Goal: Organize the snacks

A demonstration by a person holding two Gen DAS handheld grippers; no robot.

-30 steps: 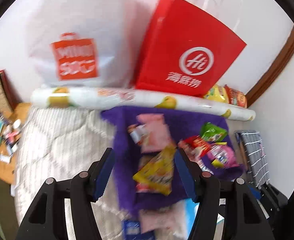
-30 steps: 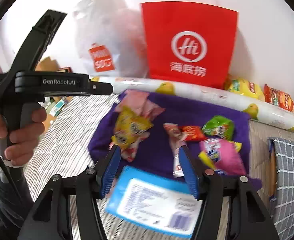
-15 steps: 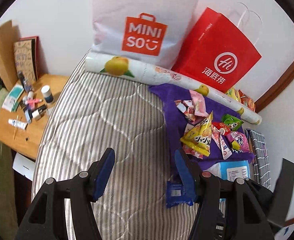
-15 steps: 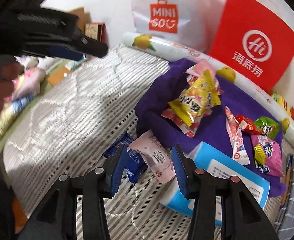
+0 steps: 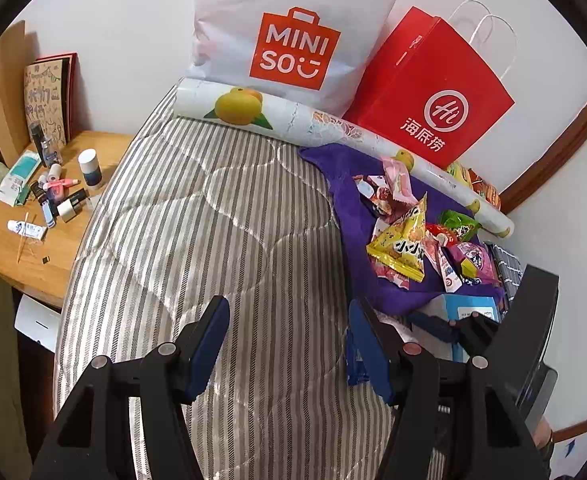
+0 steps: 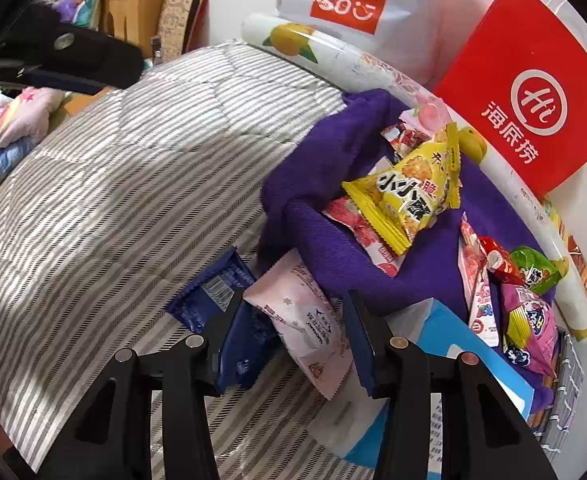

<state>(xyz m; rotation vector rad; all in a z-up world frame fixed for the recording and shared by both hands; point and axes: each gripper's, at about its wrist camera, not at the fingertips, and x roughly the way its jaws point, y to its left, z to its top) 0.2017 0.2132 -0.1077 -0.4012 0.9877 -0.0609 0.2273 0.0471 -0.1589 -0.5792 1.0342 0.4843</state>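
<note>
Snack packets lie heaped on a purple cloth on a striped bed: a yellow triangular packet, a pink-purple one, a green one. Off the cloth's near edge, a pale pink packet rests on dark blue packets. My right gripper points down over the pale pink packet, which lies between its fingers with no clear squeeze. My left gripper hangs open above bare bedcover, holding nothing. The yellow packet sits to its right.
A white MINISO bag, a red paper bag and a lemon-print roll line the wall. A light blue box lies by the cloth. A wooden side table with small bottles stands left of the bed.
My left gripper has swung left, from over the purple cloth to over bare bedcover. My right gripper has dropped and rolled toward the pale pink packet, its jaws a little narrower.
</note>
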